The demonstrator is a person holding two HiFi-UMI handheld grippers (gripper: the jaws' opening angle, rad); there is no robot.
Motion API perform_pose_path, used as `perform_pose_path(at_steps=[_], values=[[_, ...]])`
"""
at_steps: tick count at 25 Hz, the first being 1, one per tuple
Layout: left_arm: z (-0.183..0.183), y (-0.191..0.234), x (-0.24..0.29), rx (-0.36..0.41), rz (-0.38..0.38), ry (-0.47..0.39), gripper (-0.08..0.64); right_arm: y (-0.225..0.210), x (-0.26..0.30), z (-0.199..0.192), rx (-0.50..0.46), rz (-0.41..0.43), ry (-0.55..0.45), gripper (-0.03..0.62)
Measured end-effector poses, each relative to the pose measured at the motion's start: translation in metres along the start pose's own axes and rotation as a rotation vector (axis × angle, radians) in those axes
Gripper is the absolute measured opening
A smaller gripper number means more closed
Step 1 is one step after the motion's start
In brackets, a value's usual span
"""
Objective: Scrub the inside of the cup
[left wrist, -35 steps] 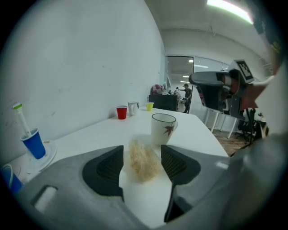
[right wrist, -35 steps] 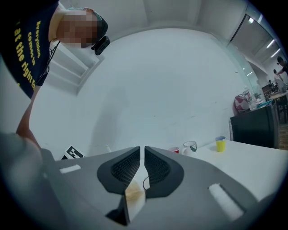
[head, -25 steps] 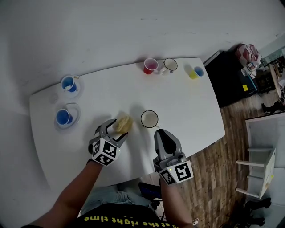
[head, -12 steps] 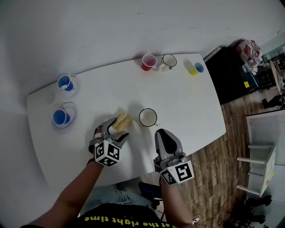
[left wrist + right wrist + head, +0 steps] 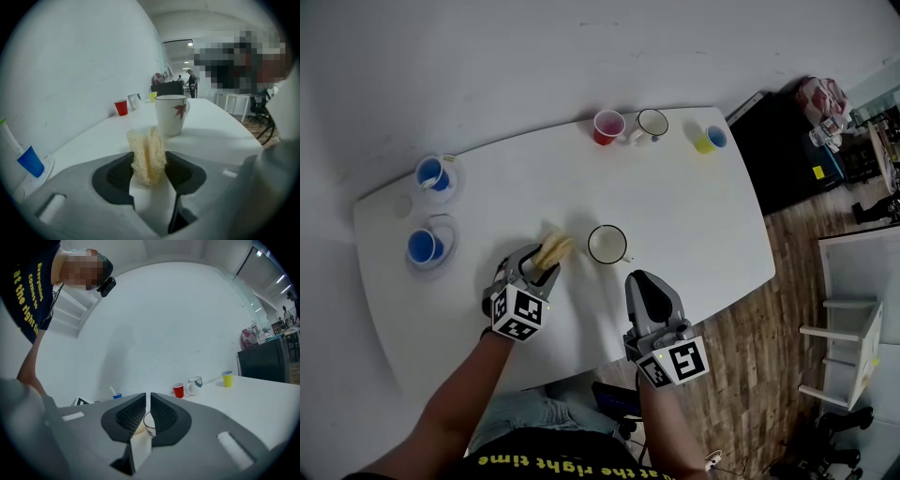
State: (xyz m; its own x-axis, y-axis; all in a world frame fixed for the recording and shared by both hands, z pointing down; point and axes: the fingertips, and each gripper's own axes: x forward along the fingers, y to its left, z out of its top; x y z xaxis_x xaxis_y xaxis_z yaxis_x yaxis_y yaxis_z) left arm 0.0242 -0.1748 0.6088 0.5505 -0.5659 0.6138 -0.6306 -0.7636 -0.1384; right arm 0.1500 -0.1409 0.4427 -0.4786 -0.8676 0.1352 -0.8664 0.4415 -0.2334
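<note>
Left gripper (image 5: 540, 266), just left of the cup (image 5: 607, 244): fingers have just been closing and press a pale yellow sponge (image 5: 554, 248) folded between them. The white cup stands upright on the table (image 5: 694, 206), clear of the sponge. Right gripper (image 5: 643, 279), near the cup on the person's side: fingers closed, nothing held.
</note>
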Motion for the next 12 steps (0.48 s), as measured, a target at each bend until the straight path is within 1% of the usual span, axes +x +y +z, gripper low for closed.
perform_pose_path(at_steps=[2, 4, 6, 12], values=[[0.002, 0.002, -0.001, -0.003, 0.005, -0.013, 0.167, 0.0, 0.001, -0.002, -0.001, 0.001, 0.004, 0.038], [0.004, 0.003, -0.002, -0.012, 0.003, -0.021, 0.143, 0.0, 0.002, -0.002, 0.0, 0.005, 0.002, 0.038], [0.007, 0.004, -0.004, -0.027, -0.001, -0.033, 0.127, 0.001, 0.003, 0.0, 0.004, 0.01, -0.007, 0.038], [0.017, 0.012, -0.015, -0.078, -0.002, -0.072, 0.109, -0.004, 0.004, -0.015, -0.033, -0.001, 0.045, 0.051]])
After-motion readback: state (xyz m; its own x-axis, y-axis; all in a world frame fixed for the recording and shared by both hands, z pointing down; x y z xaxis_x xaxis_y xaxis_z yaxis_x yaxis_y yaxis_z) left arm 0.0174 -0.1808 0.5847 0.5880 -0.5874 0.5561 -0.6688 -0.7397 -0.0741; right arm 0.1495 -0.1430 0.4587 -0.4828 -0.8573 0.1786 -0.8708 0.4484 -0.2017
